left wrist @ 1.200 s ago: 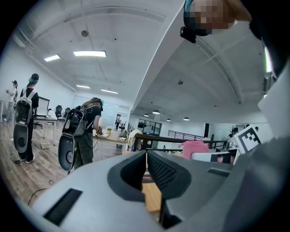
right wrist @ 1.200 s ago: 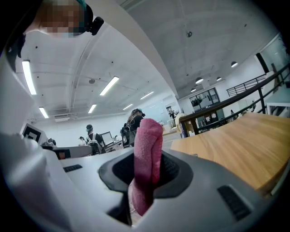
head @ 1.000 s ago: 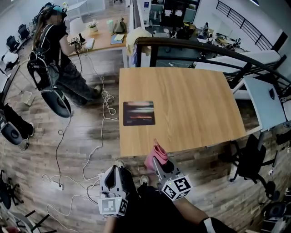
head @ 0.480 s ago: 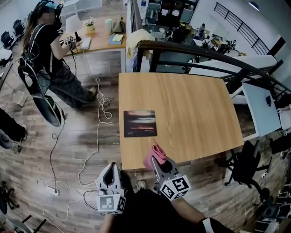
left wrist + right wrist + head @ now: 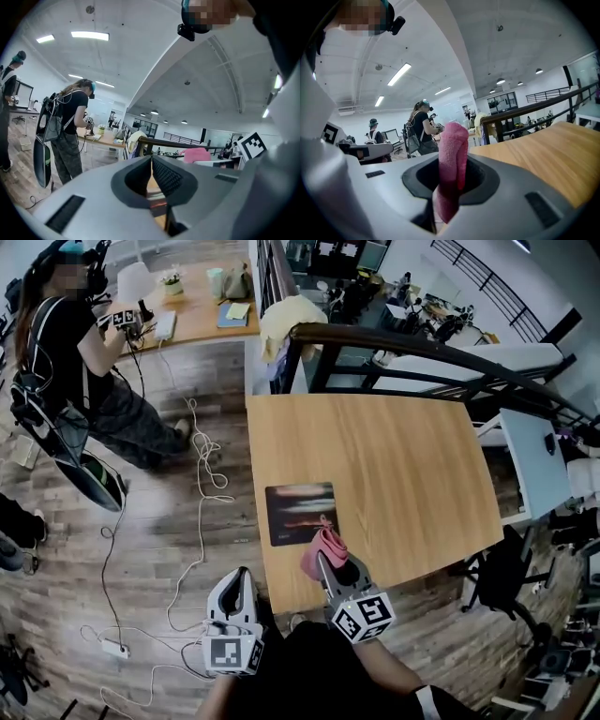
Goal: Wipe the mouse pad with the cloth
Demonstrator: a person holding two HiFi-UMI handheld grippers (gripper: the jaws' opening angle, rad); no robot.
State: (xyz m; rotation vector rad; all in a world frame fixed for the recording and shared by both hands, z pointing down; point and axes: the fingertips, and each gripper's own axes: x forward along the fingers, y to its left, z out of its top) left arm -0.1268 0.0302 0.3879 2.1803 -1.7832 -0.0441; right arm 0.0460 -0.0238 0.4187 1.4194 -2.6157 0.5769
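A dark mouse pad [image 5: 299, 513] with a reddish blurred print lies near the left front corner of the wooden table [image 5: 394, 465]. My right gripper [image 5: 327, 557] is shut on a folded pink cloth [image 5: 322, 552], which hangs just over the pad's front right corner. In the right gripper view the pink cloth [image 5: 453, 164] stands pinched between the jaws. My left gripper [image 5: 243, 581] is held low, off the table's front left edge, with its jaws closed together and nothing between them; the left gripper [image 5: 151, 174] shows the same in its own view.
A person [image 5: 66, 343] stands at a desk [image 5: 202, 320] at the far left. Cables [image 5: 202, 474] trail over the wooden floor left of the table. A dark railing [image 5: 422, 352] runs behind the table, and an office chair [image 5: 511, 577] sits at the right.
My right gripper with the pink cloth has come forward from the table's front edge to the mouse pad's front right corner. The view has shifted closer to the table.
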